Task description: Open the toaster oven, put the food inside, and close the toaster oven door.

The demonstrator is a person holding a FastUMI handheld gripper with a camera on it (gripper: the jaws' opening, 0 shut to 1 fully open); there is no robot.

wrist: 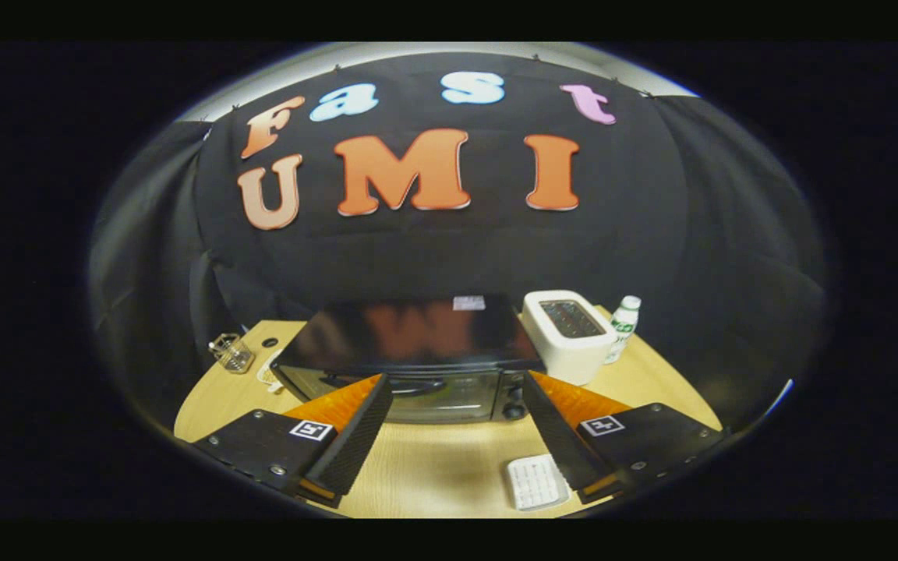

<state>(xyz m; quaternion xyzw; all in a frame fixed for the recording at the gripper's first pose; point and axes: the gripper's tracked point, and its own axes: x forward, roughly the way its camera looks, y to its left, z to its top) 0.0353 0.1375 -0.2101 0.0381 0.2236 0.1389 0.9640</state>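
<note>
A black toaster oven (410,343) stands on the wooden table (433,467) beyond my fingers, seen from above and in front. Its glass door (418,396) is closed, with the handle (410,384) running along the top of it and a knob (513,409) at the door's right. My gripper (455,383) hangs open above the table, its fingers spread wide with nothing between them, their tips level with the oven's front. A white ridged piece, possibly the food (536,481), lies on the table just inside the right finger (558,436).
A white pop-up toaster (570,333) stands right of the oven, with a small white bottle with a green label (622,327) behind it. A clear glass jar (232,353) and a white cord (268,375) lie left of the oven. The table's curved front edge is close below.
</note>
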